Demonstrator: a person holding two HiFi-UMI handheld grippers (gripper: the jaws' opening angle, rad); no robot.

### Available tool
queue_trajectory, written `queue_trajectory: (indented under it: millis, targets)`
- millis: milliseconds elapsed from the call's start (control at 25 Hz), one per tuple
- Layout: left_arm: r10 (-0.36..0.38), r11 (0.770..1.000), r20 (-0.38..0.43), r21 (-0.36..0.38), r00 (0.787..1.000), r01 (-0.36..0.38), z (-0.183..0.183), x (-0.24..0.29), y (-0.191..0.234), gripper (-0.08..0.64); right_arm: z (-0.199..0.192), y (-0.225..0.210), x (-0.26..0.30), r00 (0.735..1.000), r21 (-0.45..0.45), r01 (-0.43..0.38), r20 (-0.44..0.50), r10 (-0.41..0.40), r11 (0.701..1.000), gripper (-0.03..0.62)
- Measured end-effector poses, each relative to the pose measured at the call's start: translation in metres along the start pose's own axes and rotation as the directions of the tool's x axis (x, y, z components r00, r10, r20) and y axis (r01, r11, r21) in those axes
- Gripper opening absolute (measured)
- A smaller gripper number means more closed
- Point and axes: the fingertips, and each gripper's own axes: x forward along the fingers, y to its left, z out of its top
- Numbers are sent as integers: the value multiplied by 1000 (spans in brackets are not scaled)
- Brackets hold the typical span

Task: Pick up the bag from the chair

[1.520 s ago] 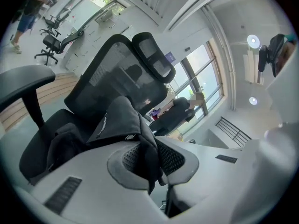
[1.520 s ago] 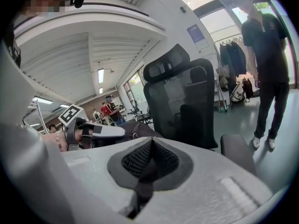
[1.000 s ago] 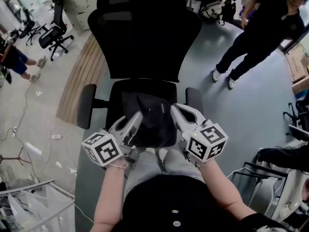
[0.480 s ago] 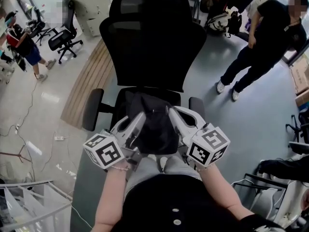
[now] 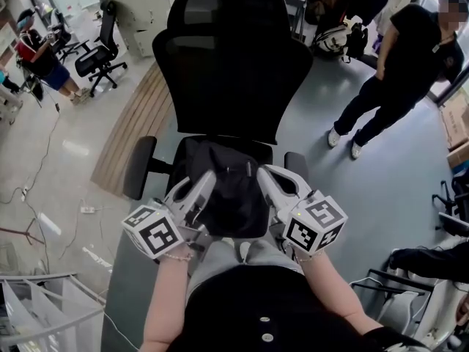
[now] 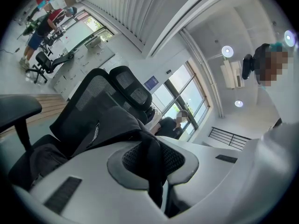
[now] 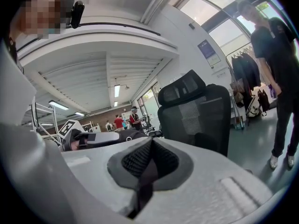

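Observation:
A black bag [image 5: 229,191] hangs between my two grippers, just over the seat of a black office chair [image 5: 227,64]. My left gripper [image 5: 206,178] is shut on the bag's left edge and my right gripper [image 5: 262,174] on its right edge. In the left gripper view my left gripper [image 6: 154,164] has its jaws closed on a fold of the bag [image 6: 110,122], with the chair [image 6: 81,104] behind. In the right gripper view my right gripper [image 7: 145,167] pinches a thin black strip of the bag [image 7: 126,134]; the chair [image 7: 198,111] stands beyond.
A person in black [image 5: 399,72] stands at the back right, near a backpack [image 5: 335,35]. Another person [image 5: 40,57] is at the far left, by more office chairs [image 5: 99,50]. A wooden strip [image 5: 135,127] and cables lie on the floor on the left. A metal rack [image 5: 44,310] is at the lower left.
Both grippers have risen a little with the bag held between them, so it hangs higher over the seat. Their grip looks the same.

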Motion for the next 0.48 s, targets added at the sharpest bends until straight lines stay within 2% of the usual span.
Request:
queue_trajectory:
  millis: [480]
  targets:
    - [3, 1000, 1, -10, 1000, -3, -2, 1, 4, 58, -3, -6, 6, 1000, 1, -5, -11, 5, 1000, -3]
